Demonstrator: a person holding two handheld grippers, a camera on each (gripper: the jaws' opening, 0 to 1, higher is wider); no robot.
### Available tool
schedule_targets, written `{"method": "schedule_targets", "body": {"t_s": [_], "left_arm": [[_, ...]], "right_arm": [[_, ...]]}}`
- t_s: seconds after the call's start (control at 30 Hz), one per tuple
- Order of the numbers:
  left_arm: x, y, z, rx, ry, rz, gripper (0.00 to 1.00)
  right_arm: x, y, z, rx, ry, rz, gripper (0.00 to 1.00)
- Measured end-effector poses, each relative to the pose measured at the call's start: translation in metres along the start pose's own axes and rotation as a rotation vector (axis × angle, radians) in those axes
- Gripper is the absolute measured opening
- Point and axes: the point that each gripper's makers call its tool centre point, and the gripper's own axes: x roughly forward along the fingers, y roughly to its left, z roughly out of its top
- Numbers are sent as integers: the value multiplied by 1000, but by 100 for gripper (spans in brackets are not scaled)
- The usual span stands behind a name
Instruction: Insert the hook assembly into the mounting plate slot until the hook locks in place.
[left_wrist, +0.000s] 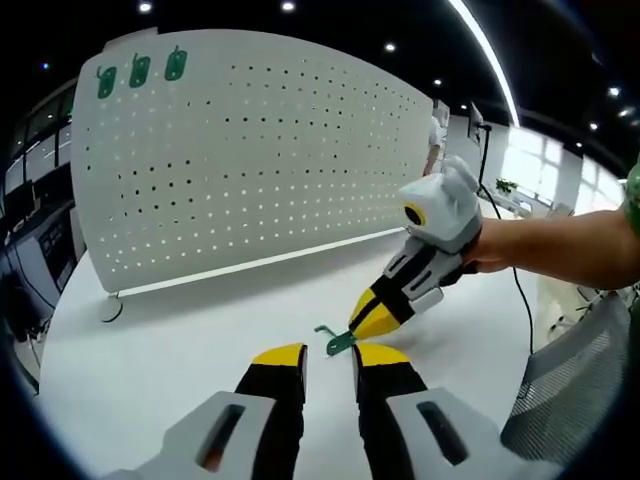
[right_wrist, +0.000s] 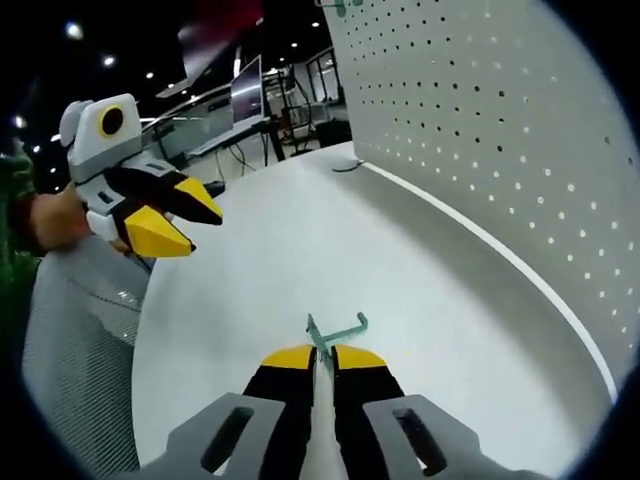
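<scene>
Left gripper (left_wrist: 330, 355): rises from 6 o'clock of its own view with the yellow-tipped jaws apart and nothing between them; it hovers over the white table (left_wrist: 180, 340). In the right gripper view it hangs at 10 o'clock, held by a hand, jaws parted.

Right gripper (right_wrist: 312, 358): jaws narrow, pinched on the stem of the green hook (right_wrist: 335, 330) just above the table. In the left gripper view it comes in from 3 o'clock, tips pointing down toward 7 o'clock, a hand behind it.

Green hook: small and thin, its bent end sticking out past the yellow tips toward 12 o'clock in the right gripper view. In the left gripper view it (left_wrist: 335, 340) sits at the right gripper's tips, just ahead of the left jaws, low over the table; whether it touches the surface I cannot tell.

Pegboard (left_wrist: 250, 150): white perforated panel standing upright on the table, well apart from the hook, across 10 to 1 o'clock in the left gripper view.

Mounted hooks (left_wrist: 140, 70): three green pieces near the panel's top corner at 11 o'clock, probably hung in its holes.

Chair (left_wrist: 570, 400): grey mesh at 4 o'clock.
</scene>
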Motion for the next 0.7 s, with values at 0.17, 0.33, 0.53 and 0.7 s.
{"method": "schedule_targets", "body": {"t_s": [0.17, 0.33, 0.53, 0.7], "left_arm": [[0, -1, 0, 1, 0, -2, 19], [0, -1, 0, 0, 0, -3, 19], [0, -2, 0, 1, 1, -5, 19], [0, -3, -1, 2, 3, -7, 19]], "right_arm": [[0, 1, -2, -10, 6, -1, 2], [1, 2, -3, -31, 8, -6, 0], [0, 2, 0, -49, 5, -13, 0], [-1, 2, 3, -71, 1, -19, 0]]}}
